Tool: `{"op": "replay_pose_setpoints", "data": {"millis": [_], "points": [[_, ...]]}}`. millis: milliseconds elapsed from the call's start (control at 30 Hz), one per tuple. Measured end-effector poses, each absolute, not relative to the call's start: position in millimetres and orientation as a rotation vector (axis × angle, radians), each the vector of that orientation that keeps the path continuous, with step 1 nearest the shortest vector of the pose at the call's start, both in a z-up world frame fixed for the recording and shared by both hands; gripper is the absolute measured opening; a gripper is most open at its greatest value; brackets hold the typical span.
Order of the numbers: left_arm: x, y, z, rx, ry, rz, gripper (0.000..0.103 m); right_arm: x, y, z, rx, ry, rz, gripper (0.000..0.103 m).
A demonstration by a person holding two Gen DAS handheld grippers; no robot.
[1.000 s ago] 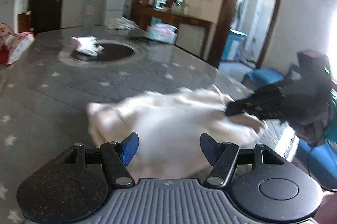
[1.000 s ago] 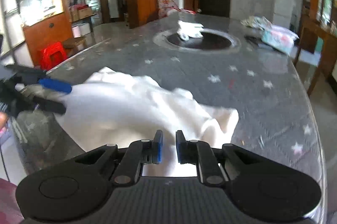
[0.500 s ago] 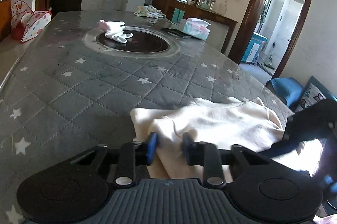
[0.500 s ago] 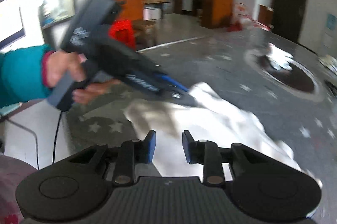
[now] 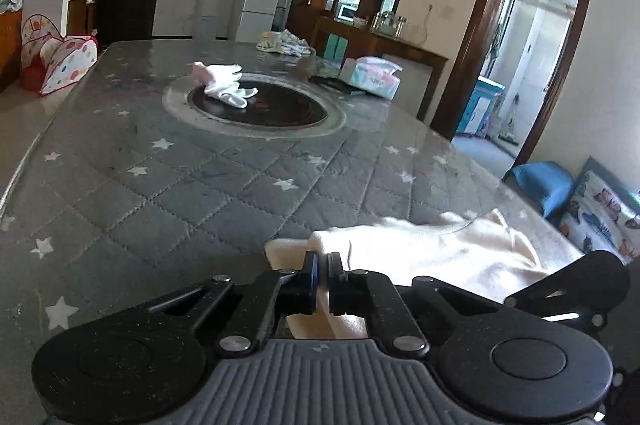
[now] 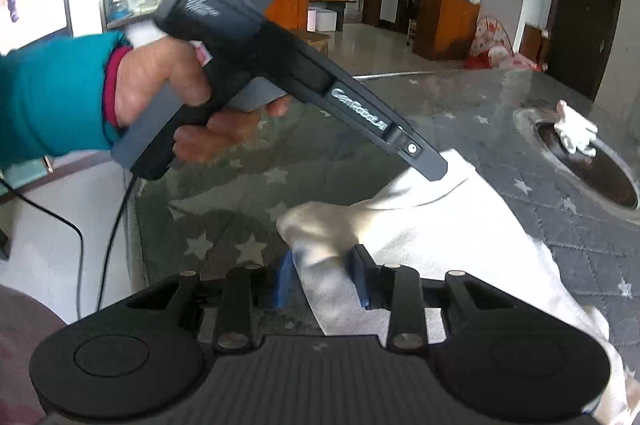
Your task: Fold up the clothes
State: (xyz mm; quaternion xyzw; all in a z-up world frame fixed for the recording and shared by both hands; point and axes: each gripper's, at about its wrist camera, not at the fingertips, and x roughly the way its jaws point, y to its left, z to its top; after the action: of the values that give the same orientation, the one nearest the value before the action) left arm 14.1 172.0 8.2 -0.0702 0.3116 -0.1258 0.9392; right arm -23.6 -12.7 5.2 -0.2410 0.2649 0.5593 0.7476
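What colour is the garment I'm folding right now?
Plain cream-white, no pattern. The garment shows best in the right wrist view.

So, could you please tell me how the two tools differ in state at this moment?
The left tool is shut, pinching an edge of the cream garment; the right tool is open, a fold lying between its fingers. The left reaches in steeply from above; the right sits low. Both are at the same garment.

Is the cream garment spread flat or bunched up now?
Bunched up. The cream garment lies in rumpled folds on the table, one edge pinched in the shut left tongs.
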Motion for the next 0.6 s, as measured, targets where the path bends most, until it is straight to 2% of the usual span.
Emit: {"op": "replay_pose_setpoints", "data": {"millis": [233, 333, 433, 600], "points": [[15.1, 170.9, 13.0, -0.131, 0.638, -0.285, 0.005, -30.0, -9.8, 20.4, -0.47, 0.52, 1.237, 0.035], [17.1, 174.0, 11.4, -0.141, 0.649, -0.28, 0.005, -30.5, 1.8, 13.1, -0.497, 0.551, 1.267, 0.036], [17.9, 176.5, 6.6, -0.15, 0.665, -0.262, 0.005, -33.2, 7.8, 4.1, -0.512, 0.564, 1.291, 0.041], [18.3, 180.8, -0.3, -0.169, 0.686, -0.237, 0.006, -33.8, -3.6, 18.2, -0.47, 0.541, 1.287, 0.041]]}}
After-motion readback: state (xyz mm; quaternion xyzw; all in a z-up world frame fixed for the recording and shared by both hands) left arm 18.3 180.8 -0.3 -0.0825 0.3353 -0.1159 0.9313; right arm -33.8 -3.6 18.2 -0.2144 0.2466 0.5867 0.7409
